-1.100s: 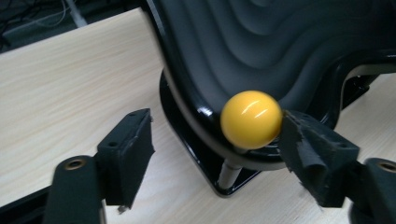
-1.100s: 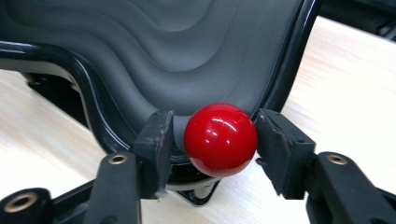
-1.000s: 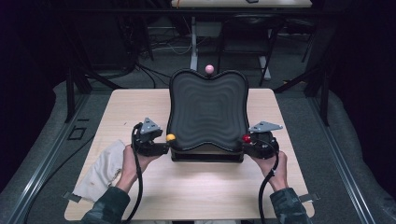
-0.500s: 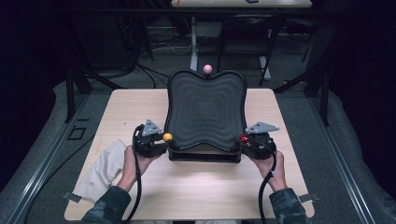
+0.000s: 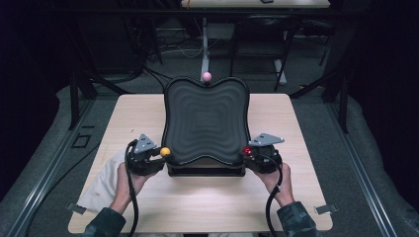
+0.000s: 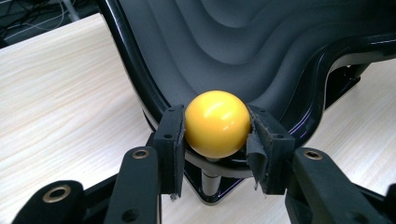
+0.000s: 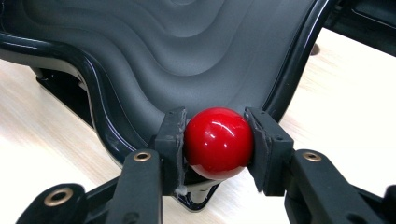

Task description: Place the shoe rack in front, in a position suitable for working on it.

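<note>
1. Left gripper clamped on the glossy yellow ball knob, both padded jaws pressed to its sides; knob seated on a short metal stem at the 7 o'clock corner of the black, wavy-ridged plastic tilting tray.
2. Right gripper likewise closed around the shiny red ball knob, at the tray's 5 o'clock corner.
3. Seen from the high view: tray centred on the pale wooden table, far edge raised, a small pink ball knob at its 12 o'clock rim.
4. White cloth lying at 8 o'clock, near the left gripper, untouched.
5. Judged done: both handles grasped, tray under two-handed control.
6. Judged left: the tilting or steering itself; nothing visibly rolling on the ridged surface, so progress looks early.
</note>
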A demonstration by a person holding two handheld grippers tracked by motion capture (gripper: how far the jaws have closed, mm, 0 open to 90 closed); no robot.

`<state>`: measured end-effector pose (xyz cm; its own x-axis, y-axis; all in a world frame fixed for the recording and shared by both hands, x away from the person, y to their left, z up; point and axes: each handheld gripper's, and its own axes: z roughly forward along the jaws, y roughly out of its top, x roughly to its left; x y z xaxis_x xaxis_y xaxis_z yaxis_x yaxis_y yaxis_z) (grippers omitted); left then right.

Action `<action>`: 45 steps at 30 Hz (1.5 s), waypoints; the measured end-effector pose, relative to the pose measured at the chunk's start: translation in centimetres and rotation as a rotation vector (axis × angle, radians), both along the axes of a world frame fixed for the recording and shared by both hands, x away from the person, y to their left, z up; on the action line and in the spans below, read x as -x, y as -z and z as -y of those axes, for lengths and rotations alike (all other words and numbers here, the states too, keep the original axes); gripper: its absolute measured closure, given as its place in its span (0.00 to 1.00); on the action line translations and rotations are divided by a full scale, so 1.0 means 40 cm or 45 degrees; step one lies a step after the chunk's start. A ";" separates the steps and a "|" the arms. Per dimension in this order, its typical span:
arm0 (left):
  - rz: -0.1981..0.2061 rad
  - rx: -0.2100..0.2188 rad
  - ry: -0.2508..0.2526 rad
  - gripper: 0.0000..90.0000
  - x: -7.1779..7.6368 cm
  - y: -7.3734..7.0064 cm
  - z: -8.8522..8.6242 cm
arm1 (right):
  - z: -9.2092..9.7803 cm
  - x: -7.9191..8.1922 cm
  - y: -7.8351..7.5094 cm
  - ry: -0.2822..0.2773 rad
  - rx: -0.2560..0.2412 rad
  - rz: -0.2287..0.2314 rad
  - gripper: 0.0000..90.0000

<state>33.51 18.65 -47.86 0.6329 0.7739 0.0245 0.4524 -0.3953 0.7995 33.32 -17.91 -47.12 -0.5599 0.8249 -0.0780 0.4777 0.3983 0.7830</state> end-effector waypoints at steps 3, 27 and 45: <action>-0.008 -0.003 -0.008 0.67 0.012 -0.001 -0.020 | -0.018 0.004 -0.001 -0.017 0.008 -0.005 0.67; -0.024 0.022 -0.070 0.67 0.102 0.000 -0.113 | -0.116 0.038 0.015 -0.255 -0.043 0.016 0.60; -0.036 0.019 -0.062 0.67 0.103 -0.002 -0.122 | -0.118 0.045 0.024 -0.194 -0.086 0.043 0.66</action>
